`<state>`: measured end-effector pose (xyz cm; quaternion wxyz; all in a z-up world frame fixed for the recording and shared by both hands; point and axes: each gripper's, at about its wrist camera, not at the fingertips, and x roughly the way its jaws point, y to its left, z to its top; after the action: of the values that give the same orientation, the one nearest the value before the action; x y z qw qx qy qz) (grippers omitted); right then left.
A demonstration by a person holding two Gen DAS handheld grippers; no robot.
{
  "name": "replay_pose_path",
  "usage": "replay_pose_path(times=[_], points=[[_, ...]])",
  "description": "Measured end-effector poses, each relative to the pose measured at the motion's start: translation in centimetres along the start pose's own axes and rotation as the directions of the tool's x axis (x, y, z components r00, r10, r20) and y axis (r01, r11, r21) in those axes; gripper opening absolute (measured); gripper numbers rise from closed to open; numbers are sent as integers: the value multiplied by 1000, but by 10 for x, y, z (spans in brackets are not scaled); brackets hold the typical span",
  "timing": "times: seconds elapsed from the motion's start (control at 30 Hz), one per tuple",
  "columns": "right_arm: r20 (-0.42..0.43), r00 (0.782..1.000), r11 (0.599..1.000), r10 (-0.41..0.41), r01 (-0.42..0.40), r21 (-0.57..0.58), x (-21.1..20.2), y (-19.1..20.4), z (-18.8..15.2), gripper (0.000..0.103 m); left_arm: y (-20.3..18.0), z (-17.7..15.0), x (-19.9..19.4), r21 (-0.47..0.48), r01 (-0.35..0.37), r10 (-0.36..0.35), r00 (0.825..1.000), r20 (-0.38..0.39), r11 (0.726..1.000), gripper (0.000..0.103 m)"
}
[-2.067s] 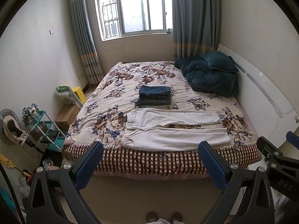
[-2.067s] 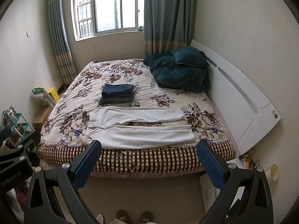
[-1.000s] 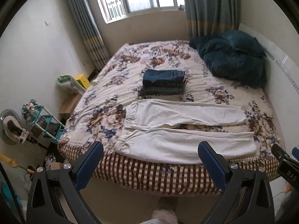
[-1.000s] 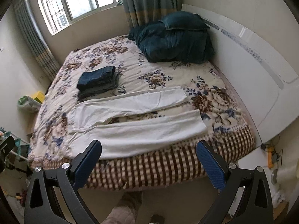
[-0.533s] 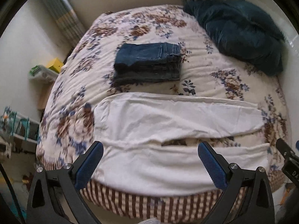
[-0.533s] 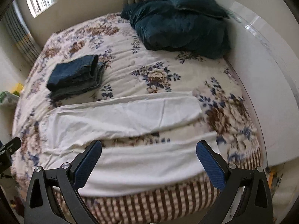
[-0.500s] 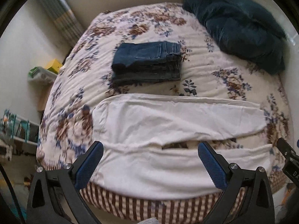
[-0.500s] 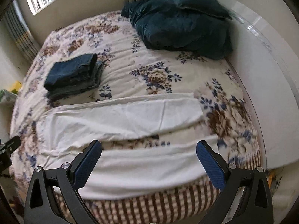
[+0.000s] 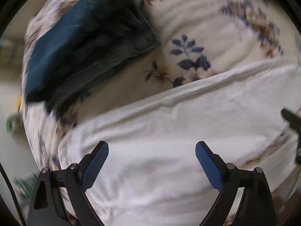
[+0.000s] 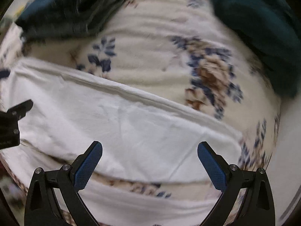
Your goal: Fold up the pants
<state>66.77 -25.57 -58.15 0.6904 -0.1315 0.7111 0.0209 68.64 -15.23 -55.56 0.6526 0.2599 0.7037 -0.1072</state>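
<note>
Both wrist views close above pants [image 9: 169, 131]

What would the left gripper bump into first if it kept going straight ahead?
Most likely the white pants. The left gripper is open, and the pale cloth fills the gap between its blue fingers. The folded jeans lie farther off, up and left. The picture is blurry, so depth is a guess.

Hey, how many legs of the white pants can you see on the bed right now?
2. The far leg lies across the middle of the right wrist view; the near leg runs along the bottom, between the tongs. Their ends run out of frame.
</note>
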Motion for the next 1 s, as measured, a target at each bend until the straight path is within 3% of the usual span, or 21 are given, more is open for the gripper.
replay_pose_path(times=[0.1, 0.17, 0.3, 0.33, 0.37, 0.4, 0.43, 0.47, 0.5, 0.53, 0.63, 0.8, 0.9, 1.0], points=[[-82, 996, 997, 16, -22, -77, 43, 7, 22, 103, -3, 17, 37, 139, -22, 29, 998, -51, 990, 94], [-129, 992, 991, 6, -23, -132, 68, 13, 31, 103, -6, 23, 59, 251, -30, 52, 995, -84, 968, 94], [-193, 981, 971, -26, -21, -239, 112, 21, 53, 99, -10, 28, 79, 373, 35, 15, 991, -130, 927, 94], [-215, 976, 965, -22, -36, -260, 123, 23, 58, 90, -9, 29, 80, 378, 53, -1, 991, -137, 924, 87], [-230, 973, 963, -9, -54, -266, 129, 24, 61, 84, -8, 30, 80, 375, 90, -34, 987, -154, 923, 73], [-243, 970, 961, 18, -85, -265, 134, 26, 64, 71, -6, 30, 76, 356, 115, -64, 986, -152, 927, 67], [-243, 969, 958, 37, -104, -267, 135, 27, 67, 51, -5, 30, 73, 349, 123, -74, 986, -151, 929, 52], [-234, 971, 957, 55, -118, -266, 134, 28, 68, 39, -3, 28, 67, 343, 146, -99, 984, -151, 928, 35], [-224, 971, 955, 81, -140, -262, 130, 30, 69, 22, -1, 27, 60, 333, 153, -110, 983, -145, 930, 29], [-218, 972, 954, 91, -148, -260, 128, 31, 68, 16, 3, 24, 53, 310, 155, -117, 984, -136, 938, 18], [-190, 978, 956, 88, -137, -261, 117, 34, 57, 8, 17, 6, 27, 232, 183, -163, 981, -105, 955, 9], [-131, 977, 970, 171, -190, -154, 80, 26, 24, 6, 37, -55, -40, 35, 264, -263, 964, -42, 964, 9], [-86, 967, 967, 241, -247, -61, 53, 23, -11, 6, 47, -106, -83, -159, 321, -327, 945, -13, 934, 9], [-53, 958, 960, 282, -281, 13, 33, 31, -58, 6, 39, -168, -113, -294, 339, -350, 937, 17, 893, 9]])
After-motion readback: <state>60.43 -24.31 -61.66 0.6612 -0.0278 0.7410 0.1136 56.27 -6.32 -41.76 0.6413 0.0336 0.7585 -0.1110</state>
